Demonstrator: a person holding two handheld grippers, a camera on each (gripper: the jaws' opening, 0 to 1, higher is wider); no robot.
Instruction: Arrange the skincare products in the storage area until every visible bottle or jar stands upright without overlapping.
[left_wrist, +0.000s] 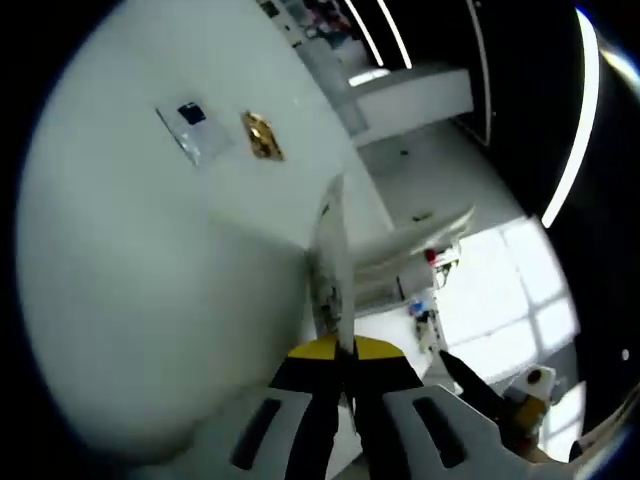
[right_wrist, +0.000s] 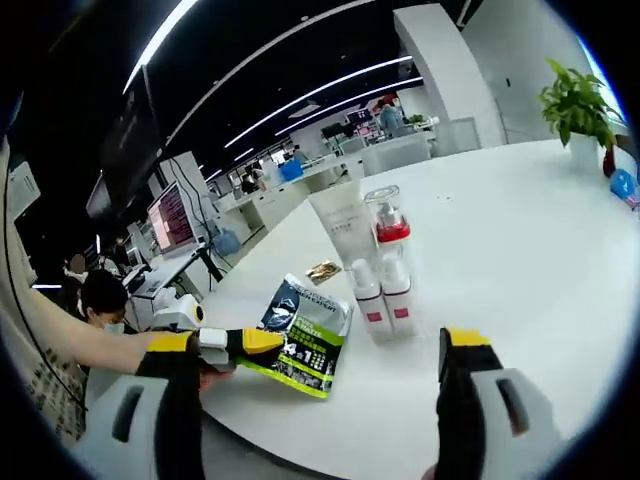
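Skincare bottles (right_wrist: 380, 275) stood upright, clustered on the white tabletop (right_wrist: 520, 230).
A green sachet (right_wrist: 305, 338) lay beside them. The right claw (right_wrist: 325, 365) gaped empty; the left claw (left_wrist: 345, 375) pinched a thin packet (left_wrist: 330, 265).

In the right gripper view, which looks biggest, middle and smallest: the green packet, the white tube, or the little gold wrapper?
1. Green packet, though it lies nearest the camera, which helps.
2. White tube, nearly as big.
3. Gold wrapper, clearly smallest.

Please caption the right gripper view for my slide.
Open tool faces upright skincare bottles beside a flat pouch on a white table.
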